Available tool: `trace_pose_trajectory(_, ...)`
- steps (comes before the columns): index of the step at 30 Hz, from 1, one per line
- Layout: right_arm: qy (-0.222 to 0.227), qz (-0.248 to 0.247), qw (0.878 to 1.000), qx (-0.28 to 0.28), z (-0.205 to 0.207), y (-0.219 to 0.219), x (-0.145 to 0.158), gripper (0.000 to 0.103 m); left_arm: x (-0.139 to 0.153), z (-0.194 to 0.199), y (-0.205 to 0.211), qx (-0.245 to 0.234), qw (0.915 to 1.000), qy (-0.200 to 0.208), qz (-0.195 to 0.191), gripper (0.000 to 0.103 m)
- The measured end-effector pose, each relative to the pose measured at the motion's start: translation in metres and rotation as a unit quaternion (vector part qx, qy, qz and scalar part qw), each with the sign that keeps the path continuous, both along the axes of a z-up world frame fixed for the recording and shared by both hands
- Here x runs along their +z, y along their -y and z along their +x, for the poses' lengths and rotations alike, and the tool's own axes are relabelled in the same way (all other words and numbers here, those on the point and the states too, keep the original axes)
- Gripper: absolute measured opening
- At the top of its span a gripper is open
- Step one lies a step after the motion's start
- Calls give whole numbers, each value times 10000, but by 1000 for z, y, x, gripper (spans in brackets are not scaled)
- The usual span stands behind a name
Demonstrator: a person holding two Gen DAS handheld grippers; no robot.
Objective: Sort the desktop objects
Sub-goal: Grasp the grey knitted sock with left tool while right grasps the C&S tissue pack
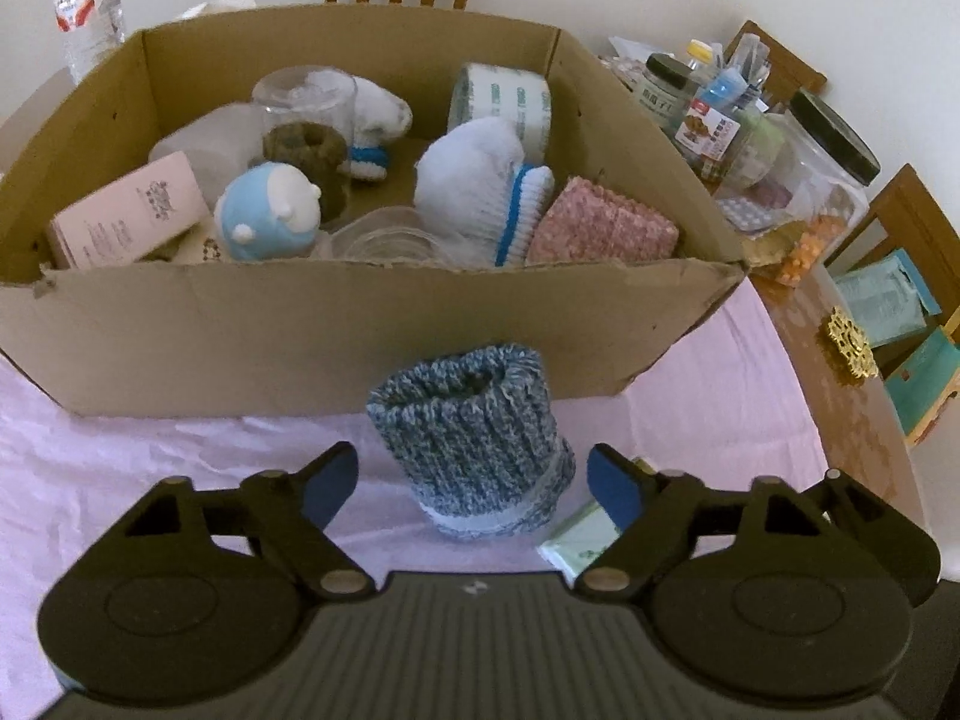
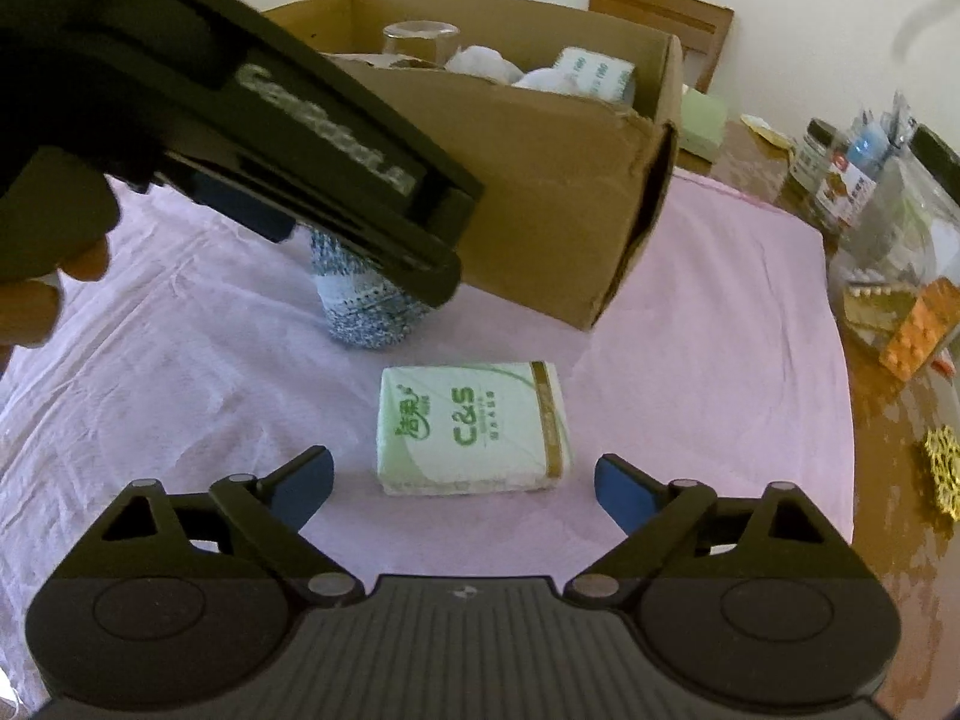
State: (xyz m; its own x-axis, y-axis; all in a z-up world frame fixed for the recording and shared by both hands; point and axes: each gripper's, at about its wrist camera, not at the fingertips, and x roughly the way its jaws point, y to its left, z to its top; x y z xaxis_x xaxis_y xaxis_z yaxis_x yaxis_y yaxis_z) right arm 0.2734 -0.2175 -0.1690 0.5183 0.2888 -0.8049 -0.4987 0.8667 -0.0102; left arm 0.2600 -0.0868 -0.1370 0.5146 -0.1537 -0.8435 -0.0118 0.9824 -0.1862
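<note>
The jaws of the left gripper (image 1: 471, 483) stand open on either side of a knitted grey-blue sock (image 1: 474, 444), with a gap showing between each blue pad and the wool, so nothing is gripped. The sock stands upright on the pink cloth (image 1: 150, 468) that covers the surface, just in front of the near wall of a cardboard box (image 1: 300, 330).

The jaws of the right gripper (image 2: 463, 483) are open too, spread wider than a green and white tissue pack (image 2: 471, 427) that lies flat on the cloth between them and a little ahead, untouched. From the right wrist view the left gripper's black body reaches in from the upper left, over the sock, and fingers of a hand (image 2: 36, 294) show at the left edge.

Inside the box lie a pink booklet (image 1: 129, 210), a blue and white toy (image 1: 270, 210), a clear glass (image 1: 306, 102), a roll of tape (image 1: 501, 105), a white sock with a blue stripe (image 1: 480, 180) and a pink sponge (image 1: 603, 225). Beyond the cloth's right edge, on the bare brown surface, stand jars (image 1: 822, 168) and a gold ornament (image 1: 849, 345). A water bottle (image 1: 87, 0) stands behind the box's far left corner.
</note>
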Motion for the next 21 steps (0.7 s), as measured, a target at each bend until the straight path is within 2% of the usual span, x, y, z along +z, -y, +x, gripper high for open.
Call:
trace_pose_trajectory(1,48,-36,10000,19,0,-1,0,96,-1,1,0,6,10000,-9,-41,74)
trace_pose_trajectory(6,103,-50,9999,86,3,-5,3,86,-5,3,0,44,9999,-20,-135,71)
trace_pose_trajectory(10,104,-42,9999,56,6,-4,5,82,-7,5,1,4,9998,-8,-199,59)
trace_pose_trajectory(15,18,-98,9999,46,8,-4,6,71,-6,4,3,-84,9998,11,-157,57)
trace_pose_trajectory(21,-75,-76,9999,84,10,-2,9,69,2,-1,2,-350,9994,5,-29,57)
